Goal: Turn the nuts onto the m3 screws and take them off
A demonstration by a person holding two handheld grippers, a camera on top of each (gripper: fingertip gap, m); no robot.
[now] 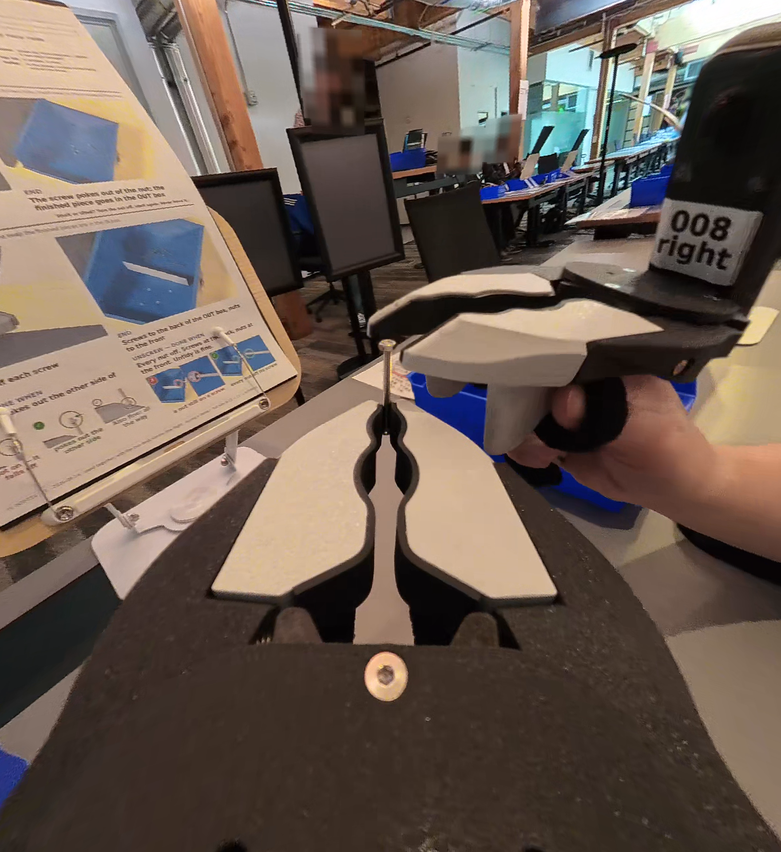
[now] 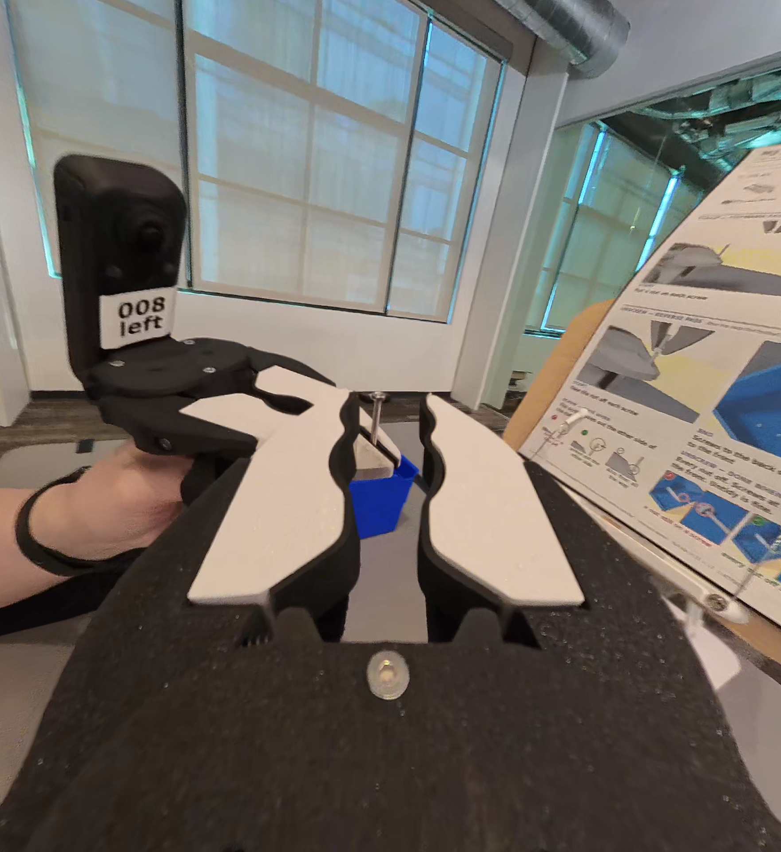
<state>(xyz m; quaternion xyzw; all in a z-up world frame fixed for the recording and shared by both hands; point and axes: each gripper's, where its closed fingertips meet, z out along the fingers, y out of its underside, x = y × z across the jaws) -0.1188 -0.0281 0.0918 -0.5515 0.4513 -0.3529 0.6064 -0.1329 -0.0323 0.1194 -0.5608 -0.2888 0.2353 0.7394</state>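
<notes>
While the instruction board (image 1: 102,276) stands propped on its stand to the left of the screw (image 1: 386,387), the left gripper (image 1: 386,426) has its jaws closed on the screw's lower end, so the shank rises above the tips. The screw stands close to upright: its long axis runs vertically, head at the top, threaded end hidden down between the tips. In the right wrist view the same screw (image 2: 376,417) shows just past the white fingers, head up, with a blue bin (image 2: 379,498) on the bench (image 2: 386,590) below it. No nut can be made out on the shank in either view; it may be too small to see.

To the right of the screw, the right gripper (image 1: 386,339) reaches in sideways, its fingertips level with the screw head and just beside it. Its jaws stand open with nothing between them, as its own view (image 2: 388,415) shows plainly.

The likely trouble is the thin hold. Only a short length is pinched, so a sideways nudge from the right fingers could tilt the screw or knock it out over the bin. If a nut is brought on while the shank leans, it may cross-thread or simply drop. Closing the right jaws off-centre on the head would also twist the screw in the left grip.
</notes>
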